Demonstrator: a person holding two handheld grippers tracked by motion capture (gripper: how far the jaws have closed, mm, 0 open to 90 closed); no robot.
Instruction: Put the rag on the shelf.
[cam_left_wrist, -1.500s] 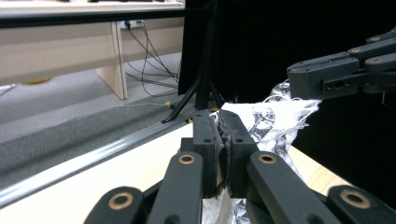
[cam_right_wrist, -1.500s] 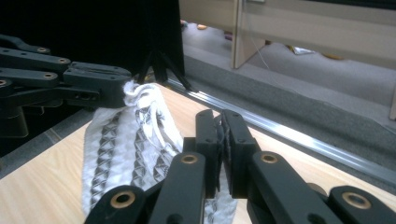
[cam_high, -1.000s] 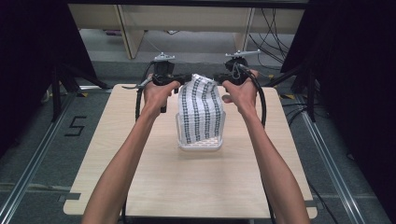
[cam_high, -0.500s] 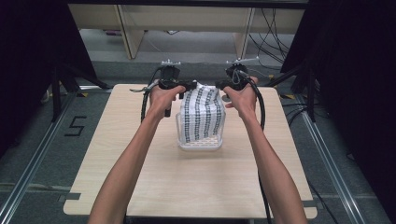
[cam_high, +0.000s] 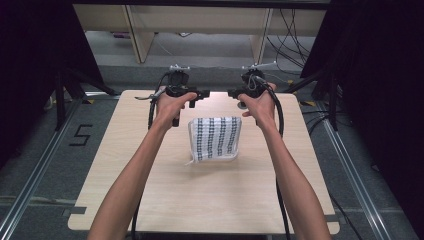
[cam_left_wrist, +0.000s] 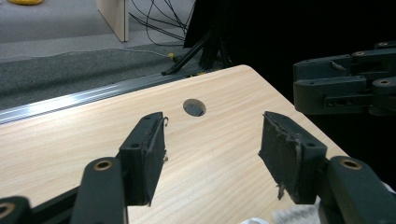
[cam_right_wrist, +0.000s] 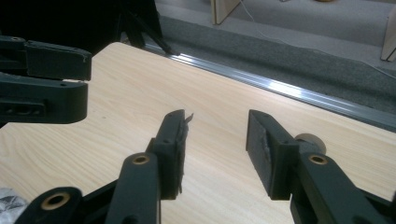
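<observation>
One folded cloth (cam_high: 215, 139), white with dark checked stripes, lies on one wooden desk (cam_high: 210, 195). Two hands, the left hand (cam_high: 172, 104) and the right hand (cam_high: 259, 105), each hold one tool: a left tool (cam_high: 202, 95) and a right tool (cam_high: 234, 93). One round hole (cam_left_wrist: 194, 107) is in the desk.

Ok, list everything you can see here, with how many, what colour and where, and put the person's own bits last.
Table: one, light wood, centre of the high view, with a round hole near its far edge.
Cloth: one, white with dark checked stripes, folded flat on the table's middle, between the two hands.
Wooden furniture legs: two, pale, on the grey floor beyond the table.
Cables: several, black, on the floor at far right.
Metal rails: silver, along the table's sides on the floor.
Left gripper: one, black, jaws apart, held above the table's far left.
Right gripper: one, black, jaws apart, far right.
Forearms: two, bare, coming in from the bottom.
</observation>
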